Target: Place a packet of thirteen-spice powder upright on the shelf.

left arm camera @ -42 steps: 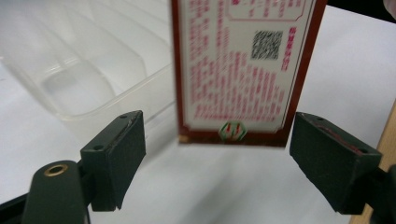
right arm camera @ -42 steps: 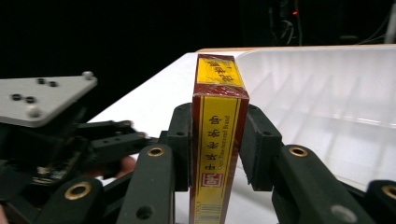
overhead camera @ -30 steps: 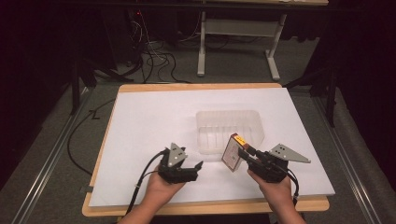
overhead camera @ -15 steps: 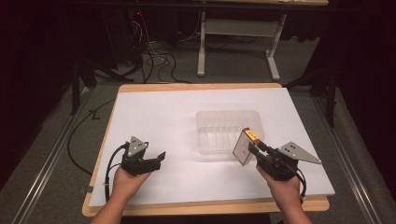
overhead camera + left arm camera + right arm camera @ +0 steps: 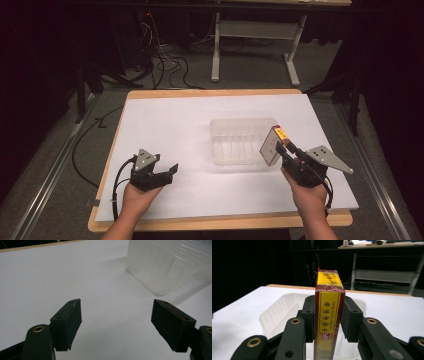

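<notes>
A dark red and yellow box stands upright in my right gripper, whose jaws are shut on its two broad sides. It hangs just off the right end of the clear plastic container. In the right gripper view the box rises between the pads, narrow yellow face toward the camera, with the container behind it. My left gripper rests low over the white sheet at the front left, open and holding nothing. In the left gripper view its jaws stand wide apart, and the container lies ahead to the right.
A white sheet covers the wooden table. Beyond the far edge are a grey floor, loose cables and a white desk frame. Metal rails run along both sides of the table.
My left gripper has moved left across the sheet, away from the box, and then held still. My right gripper has carried the box a little up and to the right.
</notes>
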The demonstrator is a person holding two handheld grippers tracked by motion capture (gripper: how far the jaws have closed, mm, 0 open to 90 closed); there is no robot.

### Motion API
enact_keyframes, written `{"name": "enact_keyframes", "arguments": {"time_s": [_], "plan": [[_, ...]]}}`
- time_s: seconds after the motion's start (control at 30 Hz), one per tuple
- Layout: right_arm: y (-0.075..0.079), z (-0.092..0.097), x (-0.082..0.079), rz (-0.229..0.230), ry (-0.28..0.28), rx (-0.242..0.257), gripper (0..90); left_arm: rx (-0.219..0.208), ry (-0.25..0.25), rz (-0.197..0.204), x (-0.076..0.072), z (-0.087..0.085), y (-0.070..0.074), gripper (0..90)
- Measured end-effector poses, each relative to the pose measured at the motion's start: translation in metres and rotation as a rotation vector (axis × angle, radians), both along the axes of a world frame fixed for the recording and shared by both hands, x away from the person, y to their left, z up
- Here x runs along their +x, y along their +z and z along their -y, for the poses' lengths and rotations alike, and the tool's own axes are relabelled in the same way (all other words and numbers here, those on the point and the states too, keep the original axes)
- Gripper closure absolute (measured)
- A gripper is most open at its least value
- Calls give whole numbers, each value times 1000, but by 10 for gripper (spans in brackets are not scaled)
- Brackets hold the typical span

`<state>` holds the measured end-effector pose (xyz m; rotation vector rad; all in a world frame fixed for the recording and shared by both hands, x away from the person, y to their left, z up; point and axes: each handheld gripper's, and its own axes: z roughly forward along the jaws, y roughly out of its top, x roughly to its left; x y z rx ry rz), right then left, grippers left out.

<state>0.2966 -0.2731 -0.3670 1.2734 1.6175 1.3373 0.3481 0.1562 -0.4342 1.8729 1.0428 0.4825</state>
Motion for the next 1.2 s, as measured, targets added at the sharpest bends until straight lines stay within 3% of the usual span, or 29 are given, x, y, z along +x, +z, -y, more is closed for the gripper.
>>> {"name": "enact_keyframes", "arguments": {"time_s": [0.27,0.53,0.63,0.97,1.2], "plan": [[2,-11,18,0,-71,-54,688,4,-13,29,-1,3,3,250],[-1,-21,40,-13,-98,-49,687,22,-25,37,-2,3,3,247],[0,-26,50,-8,-121,-70,687,19,-22,40,-4,2,4,247],[-1,-13,69,-14,-211,-114,686,-8,-9,34,-5,-3,5,247],[-11,-12,84,-25,-244,-146,685,11,-18,47,-5,-2,5,247]]}}
